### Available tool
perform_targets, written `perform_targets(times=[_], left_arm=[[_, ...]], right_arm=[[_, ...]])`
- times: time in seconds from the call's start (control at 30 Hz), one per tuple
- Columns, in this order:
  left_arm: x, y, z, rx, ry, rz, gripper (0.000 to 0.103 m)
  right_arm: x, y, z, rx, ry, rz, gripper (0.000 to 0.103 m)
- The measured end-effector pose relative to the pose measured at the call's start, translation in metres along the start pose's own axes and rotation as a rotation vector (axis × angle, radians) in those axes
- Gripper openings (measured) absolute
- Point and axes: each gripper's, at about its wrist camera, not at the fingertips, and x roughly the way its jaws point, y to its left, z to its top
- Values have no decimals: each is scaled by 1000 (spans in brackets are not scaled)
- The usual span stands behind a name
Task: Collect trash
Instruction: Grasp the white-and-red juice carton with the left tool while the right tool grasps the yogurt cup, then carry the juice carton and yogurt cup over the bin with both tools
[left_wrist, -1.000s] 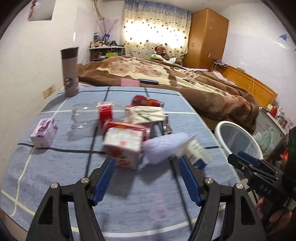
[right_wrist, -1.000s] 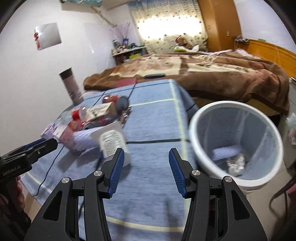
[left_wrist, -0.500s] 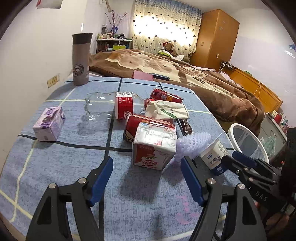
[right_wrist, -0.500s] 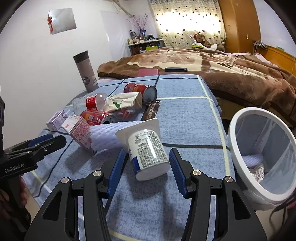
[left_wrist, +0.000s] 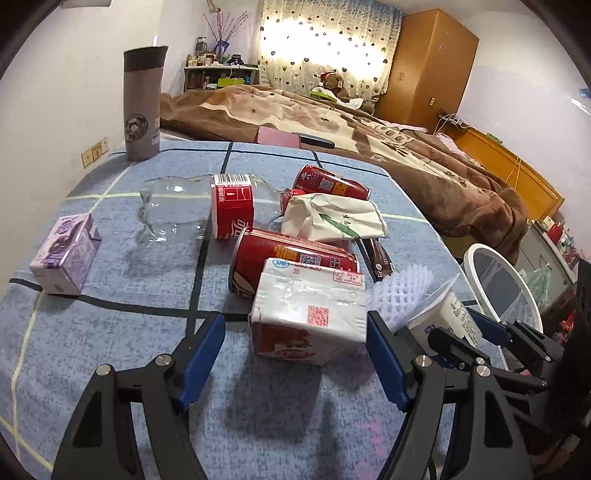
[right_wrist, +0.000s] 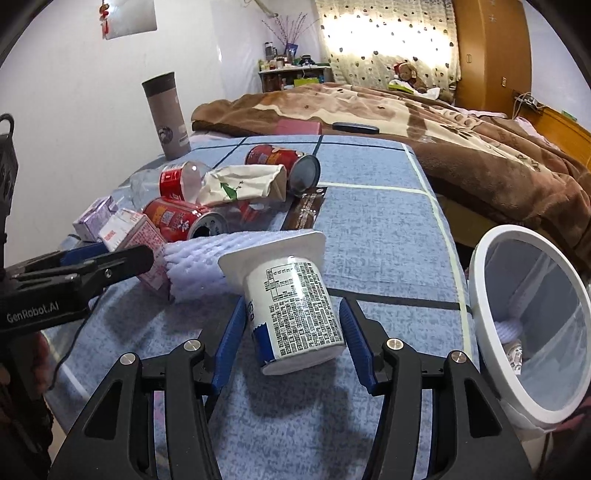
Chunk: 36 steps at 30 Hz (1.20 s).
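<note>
Both tongs (left_wrist: 295, 343) (right_wrist: 293, 332) gape over a littered blue tablecloth (left_wrist: 110, 332) beside the bed (left_wrist: 369, 122).

left gripper (left_wrist: 295, 349): black frame, blue finger pads, silver screws, "GenRobot.AI" on the side
right gripper (right_wrist: 293, 338): same black and blue build

Right gripper (right_wrist: 293, 341) moved in from beside the bin (right_wrist: 532, 332), now straddling the yogurt cup (right_wrist: 295, 314), left gripper (left_wrist: 295, 356) advanced to the milk carton (left_wrist: 308, 317) at 12 o'clock
</note>
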Motion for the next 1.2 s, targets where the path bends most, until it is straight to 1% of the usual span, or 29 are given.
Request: perform_targets(times=[0.1, 0.27, 0.37, 0.47, 0.67, 0.83, 1.03, 1.2], left_arm=[[3, 3, 0, -8, -15, -1, 78], [11, 4, 1, -17, 0, -13, 77], [10, 3, 2, -10, -11, -20, 72], [10, 2, 3, -7, -11, -25, 59], [6, 4, 2, -12, -18, -19, 58], [-3, 3, 0, -3, -41, 9, 58], [-12, 0, -3, 7, -57, 13, 58], [-21, -3, -3, 10, -73, 7, 58]], right_arm=[[4, -1, 0, 5, 12, -7, 55], [7, -3, 1, 24, 17, -7, 55], [7, -4, 0, 28, 17, -3, 55], [6, -5, -1, 41, 19, -7, 55], [3, -4, -2, 32, 5, -18, 53], [-2, -2, -4, 18, -12, -34, 51], [-12, -3, -1, 15, -52, -52, 51], [-19, -8, 0, 31, -71, -44, 51]])
